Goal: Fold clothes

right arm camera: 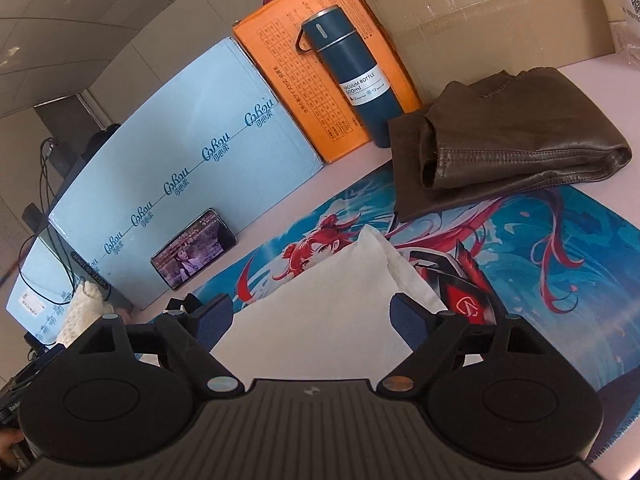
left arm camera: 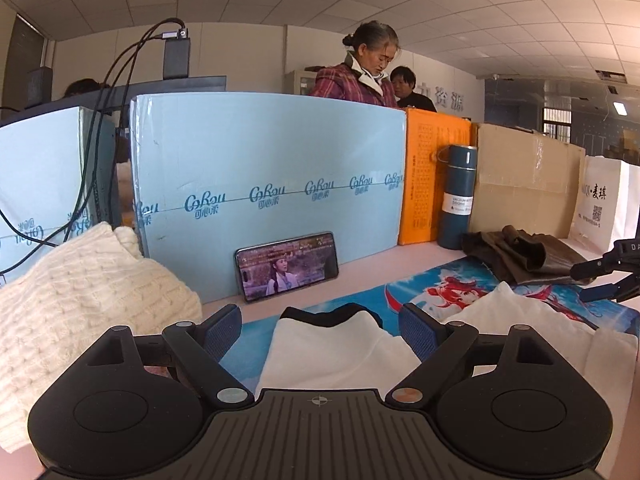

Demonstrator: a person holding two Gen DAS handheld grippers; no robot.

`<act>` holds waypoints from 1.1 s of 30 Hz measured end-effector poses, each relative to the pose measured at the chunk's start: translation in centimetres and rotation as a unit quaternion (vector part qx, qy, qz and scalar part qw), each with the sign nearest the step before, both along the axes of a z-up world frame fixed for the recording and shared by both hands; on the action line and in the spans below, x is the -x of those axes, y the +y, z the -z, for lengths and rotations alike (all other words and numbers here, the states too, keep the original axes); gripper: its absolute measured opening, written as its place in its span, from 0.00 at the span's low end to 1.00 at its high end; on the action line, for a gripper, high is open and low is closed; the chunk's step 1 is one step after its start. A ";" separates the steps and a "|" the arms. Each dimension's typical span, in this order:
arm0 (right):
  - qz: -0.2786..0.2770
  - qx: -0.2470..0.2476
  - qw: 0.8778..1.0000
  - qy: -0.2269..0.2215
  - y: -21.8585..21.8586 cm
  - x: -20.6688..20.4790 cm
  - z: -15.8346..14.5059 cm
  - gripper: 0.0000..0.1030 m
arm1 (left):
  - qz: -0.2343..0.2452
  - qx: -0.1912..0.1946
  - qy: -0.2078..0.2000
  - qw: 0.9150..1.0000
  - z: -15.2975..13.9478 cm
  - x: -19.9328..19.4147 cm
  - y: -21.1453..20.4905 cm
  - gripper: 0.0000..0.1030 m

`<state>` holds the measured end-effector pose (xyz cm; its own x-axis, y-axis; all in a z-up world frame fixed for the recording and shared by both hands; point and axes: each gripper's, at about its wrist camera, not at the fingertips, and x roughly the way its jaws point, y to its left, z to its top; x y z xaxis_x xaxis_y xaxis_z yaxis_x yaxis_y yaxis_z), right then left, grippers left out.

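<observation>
A white garment with a black collar lies on the blue anime mat; it also shows in the right wrist view as a folded white shape. My left gripper is open, its fingers either side of the collar end, holding nothing. My right gripper is open over the garment's other end; its black tip shows at the right edge of the left wrist view. A folded brown leather garment lies at the mat's far side. A cream knit sweater is piled at the left.
A phone leans on the light blue box behind the mat. An orange box, a blue vacuum bottle, a cardboard box and a white bag line the back. Cables hang at left. Two people stand beyond.
</observation>
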<state>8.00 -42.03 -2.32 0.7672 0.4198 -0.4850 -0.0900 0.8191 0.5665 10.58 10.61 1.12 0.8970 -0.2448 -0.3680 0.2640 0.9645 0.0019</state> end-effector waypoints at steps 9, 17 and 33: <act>0.000 -0.029 1.000 0.011 1.9 -6.9 2.2 0.84 | -0.013 -0.010 0.052 0.998 1.6 -8.9 -0.6 0.85; -0.017 -0.082 0.997 0.004 0.7 -8.0 5.3 0.86 | 0.019 -0.032 0.115 0.993 5.7 -14.1 -1.9 0.85; -0.023 -0.088 0.996 0.001 0.8 -7.8 5.5 0.88 | 0.050 -0.025 0.138 0.989 7.8 -16.0 -2.2 0.28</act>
<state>15.82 -41.21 -7.80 0.7444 0.5330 -0.4022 -0.1235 0.7019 0.7015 26.58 8.43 -6.69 0.7328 -0.3016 -0.6099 0.3548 0.9343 -0.0357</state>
